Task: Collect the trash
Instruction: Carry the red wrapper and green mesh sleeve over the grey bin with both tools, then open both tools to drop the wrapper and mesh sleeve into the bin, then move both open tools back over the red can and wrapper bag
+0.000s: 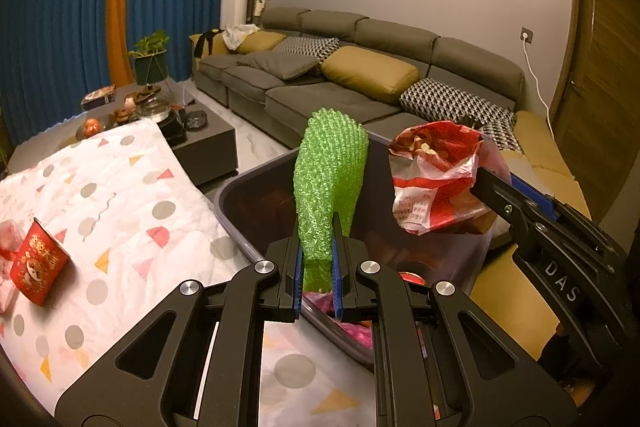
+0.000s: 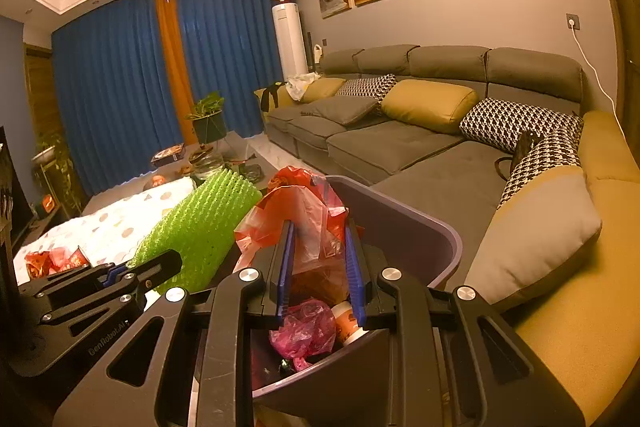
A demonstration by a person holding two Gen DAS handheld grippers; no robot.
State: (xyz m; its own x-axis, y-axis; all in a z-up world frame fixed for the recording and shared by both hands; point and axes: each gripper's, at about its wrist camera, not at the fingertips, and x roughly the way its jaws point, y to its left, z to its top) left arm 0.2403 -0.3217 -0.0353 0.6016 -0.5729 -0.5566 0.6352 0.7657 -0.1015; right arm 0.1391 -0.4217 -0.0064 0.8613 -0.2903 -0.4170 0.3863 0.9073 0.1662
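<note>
My left gripper [image 1: 317, 223] is shut on a green foam net sleeve [image 1: 330, 171], which stands upright over the near rim of a dark purple trash bin [image 1: 236, 215]. To its right, my right gripper [image 1: 496, 183] is shut on a crumpled red and white plastic bag [image 1: 432, 179] above the bin. In the right wrist view the bag [image 2: 304, 207] sits between the blue pads [image 2: 285, 267] of the right gripper [image 2: 319, 223], over the bin [image 2: 420, 227]. The foam sleeve [image 2: 200, 227] and left gripper [image 2: 154, 265] are at the left. A red paper cup [image 1: 38, 263] lies on the table.
The bin holds a pink bag [image 2: 304, 331] and a cup [image 2: 349, 323]. A spotted cloth [image 1: 120, 195] covers the table left of the bin, with red wrappers [image 2: 52, 261] on it. A grey sofa [image 2: 400, 143] with cushions runs along the right; a dark coffee table [image 1: 200, 139] stands beyond.
</note>
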